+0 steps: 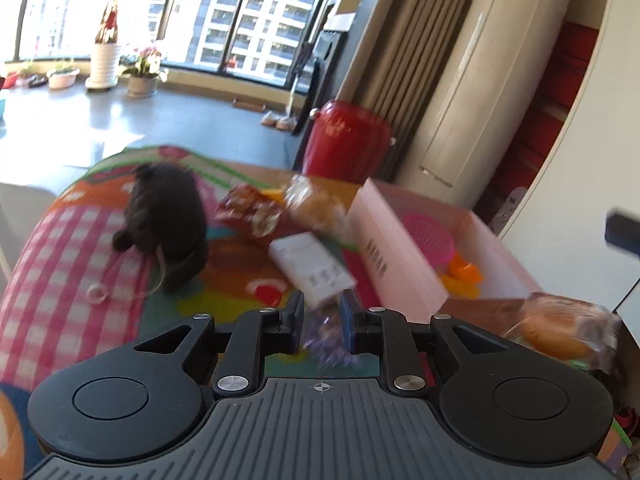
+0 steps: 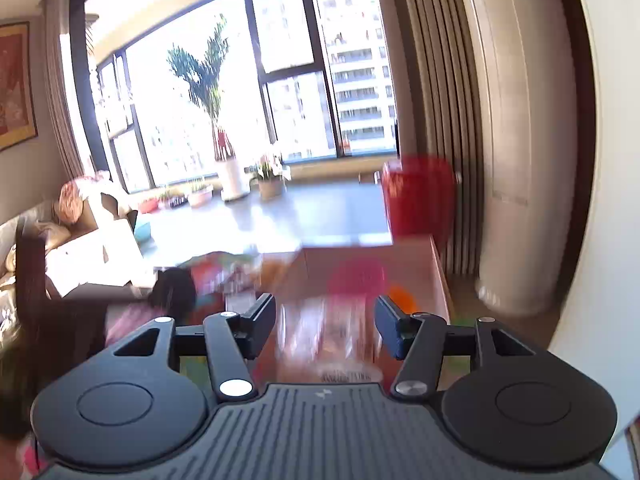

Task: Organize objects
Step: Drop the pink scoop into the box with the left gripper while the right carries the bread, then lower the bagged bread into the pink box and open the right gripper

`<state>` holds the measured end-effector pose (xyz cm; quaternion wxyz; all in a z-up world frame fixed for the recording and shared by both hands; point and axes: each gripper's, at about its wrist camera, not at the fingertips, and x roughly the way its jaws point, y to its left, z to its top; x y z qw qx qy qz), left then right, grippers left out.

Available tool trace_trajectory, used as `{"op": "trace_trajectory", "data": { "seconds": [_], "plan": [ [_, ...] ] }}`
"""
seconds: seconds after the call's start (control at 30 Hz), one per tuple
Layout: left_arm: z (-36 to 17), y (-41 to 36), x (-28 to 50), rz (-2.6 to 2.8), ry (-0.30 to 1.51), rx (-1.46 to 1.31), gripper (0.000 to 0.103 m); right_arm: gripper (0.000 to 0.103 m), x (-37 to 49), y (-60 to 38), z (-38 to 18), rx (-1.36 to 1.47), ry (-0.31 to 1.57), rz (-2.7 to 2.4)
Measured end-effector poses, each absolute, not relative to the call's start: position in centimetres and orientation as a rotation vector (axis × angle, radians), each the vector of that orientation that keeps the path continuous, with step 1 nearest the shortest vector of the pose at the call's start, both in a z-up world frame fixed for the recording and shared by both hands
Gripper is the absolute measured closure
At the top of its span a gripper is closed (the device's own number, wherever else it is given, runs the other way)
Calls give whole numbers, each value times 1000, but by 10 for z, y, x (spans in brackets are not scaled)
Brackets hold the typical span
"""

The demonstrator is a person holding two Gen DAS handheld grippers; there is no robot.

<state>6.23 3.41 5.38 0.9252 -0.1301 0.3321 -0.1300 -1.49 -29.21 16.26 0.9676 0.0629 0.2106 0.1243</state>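
Note:
My left gripper (image 1: 322, 312) hovers low over a colourful mat (image 1: 60, 248), shut on a crinkly purple see-through wrapper (image 1: 326, 334). Ahead lie a white box (image 1: 312, 272), a red snack bag (image 1: 252, 212), a wrapped bun (image 1: 316, 204) and a black plush toy (image 1: 164, 220). To the right, an open pink box (image 1: 396, 256) holds a pink strainer (image 1: 428, 240) and orange toy pieces (image 1: 464, 272). My right gripper (image 2: 325, 320) points at that pink box (image 2: 438, 276), jaws apart. A blurred clear thing (image 2: 336, 332) fills the gap. I cannot tell whether the pads press on it.
Another wrapped bun (image 1: 560, 332) lies near the pink box's front corner. A red pot (image 1: 348, 140) and a tall cream unit (image 1: 472, 92) stand behind the box by the curtain. A sofa (image 2: 80, 240) sits far left, with potted plants (image 2: 272, 184) by the windows.

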Motion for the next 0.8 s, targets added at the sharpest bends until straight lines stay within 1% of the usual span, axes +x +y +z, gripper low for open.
{"op": "trace_trajectory", "data": {
  "seconds": [0.03,0.07,0.1,0.13,0.17,0.23,0.33,0.4,0.5,0.6,0.67,0.73,0.77,0.8],
  "plan": [
    [46,43,60,-248,708,-282,82,46,1,-287,168,139,423,249],
    [39,50,57,-232,729,-288,82,30,20,-283,171,151,434,255],
    [34,53,55,-224,745,-287,82,9,34,-279,170,166,443,256],
    [30,57,49,-220,753,-281,82,4,46,-276,167,187,445,237],
    [27,60,44,-223,753,-275,82,2,54,-274,162,192,453,217],
    [26,63,40,-244,746,-266,82,2,59,-272,151,176,475,198],
    [32,56,33,-296,721,-250,82,1,38,-279,132,113,518,210],
    [35,48,32,-329,716,-246,81,0,19,-283,118,63,588,226],
    [34,34,34,-358,730,-252,81,0,-8,-287,88,36,730,181],
    [31,22,35,-377,746,-241,81,0,-12,-291,55,117,870,136],
    [30,18,33,-383,748,-223,81,0,-12,-288,37,149,913,135],
    [30,17,30,-372,741,-202,81,16,-10,-283,24,110,938,133],
    [30,18,29,-365,738,-197,81,25,-11,-276,26,56,917,120],
    [30,21,28,-357,738,-198,81,48,-12,-269,30,15,912,144]
  ]
}}
